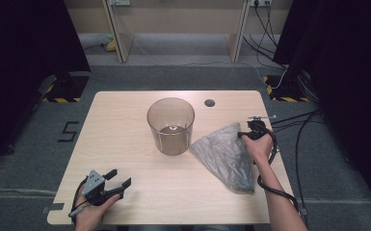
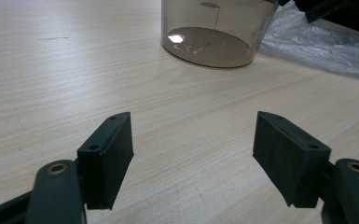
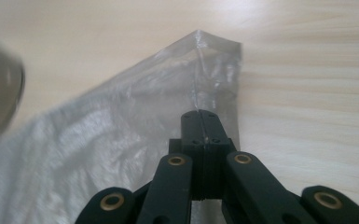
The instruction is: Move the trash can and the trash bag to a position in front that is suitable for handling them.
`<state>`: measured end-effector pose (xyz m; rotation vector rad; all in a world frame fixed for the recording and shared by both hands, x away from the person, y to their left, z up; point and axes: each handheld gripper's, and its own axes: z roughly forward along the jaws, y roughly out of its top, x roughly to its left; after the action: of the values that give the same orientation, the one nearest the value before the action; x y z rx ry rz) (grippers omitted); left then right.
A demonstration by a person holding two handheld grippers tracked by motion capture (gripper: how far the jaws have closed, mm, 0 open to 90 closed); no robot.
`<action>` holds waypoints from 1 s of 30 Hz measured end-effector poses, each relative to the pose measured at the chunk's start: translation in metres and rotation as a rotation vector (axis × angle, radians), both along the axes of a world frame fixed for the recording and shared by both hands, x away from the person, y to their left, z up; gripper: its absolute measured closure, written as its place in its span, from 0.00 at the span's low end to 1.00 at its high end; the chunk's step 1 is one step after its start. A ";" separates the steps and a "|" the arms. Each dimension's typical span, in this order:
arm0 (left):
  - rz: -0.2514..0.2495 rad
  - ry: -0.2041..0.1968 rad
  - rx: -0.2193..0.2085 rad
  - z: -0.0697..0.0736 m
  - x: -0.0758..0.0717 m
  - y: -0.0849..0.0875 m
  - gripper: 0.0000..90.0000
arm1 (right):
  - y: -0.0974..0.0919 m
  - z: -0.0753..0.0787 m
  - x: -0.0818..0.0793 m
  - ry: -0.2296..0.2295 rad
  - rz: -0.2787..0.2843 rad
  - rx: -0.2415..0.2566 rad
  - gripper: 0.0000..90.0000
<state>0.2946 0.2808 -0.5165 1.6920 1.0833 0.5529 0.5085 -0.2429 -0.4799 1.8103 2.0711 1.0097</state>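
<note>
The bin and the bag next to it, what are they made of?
Bin: looks like smoky, see-through hard plastic; its base and the table grain show through the glossy wall. Bag: thin translucent plastic film, probably polythene; it wrinkles, catches light in whitish streaks, and folds where the right gripper pinches it. Table: pale wood grain, likely a laminate.
</note>
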 end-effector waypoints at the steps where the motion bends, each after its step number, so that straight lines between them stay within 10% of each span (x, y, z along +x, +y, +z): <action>1: 0.000 0.000 -0.001 0.000 0.000 0.000 0.31 | -0.004 0.001 0.000 -0.012 -0.040 0.020 1.00; 7: 0.002 0.001 0.001 0.000 0.001 0.000 0.31 | -0.033 0.009 -0.016 -0.097 -0.313 0.095 1.00; 14: 0.006 -0.004 -0.008 0.002 0.003 -0.001 0.31 | -0.024 0.010 -0.043 -0.145 -0.119 0.002 0.63; 19: 0.031 -0.006 -0.022 0.002 0.007 0.000 0.27 | -0.043 0.011 -0.062 -0.186 -0.084 -0.041 0.42; 30: 0.084 -0.069 -0.047 0.007 0.008 0.002 0.20 | -0.053 0.002 -0.098 -0.215 0.040 -0.026 0.54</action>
<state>0.3021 0.2823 -0.5091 1.5807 1.1131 0.6300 0.4105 -0.2962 -0.4774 1.5771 1.9885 1.1280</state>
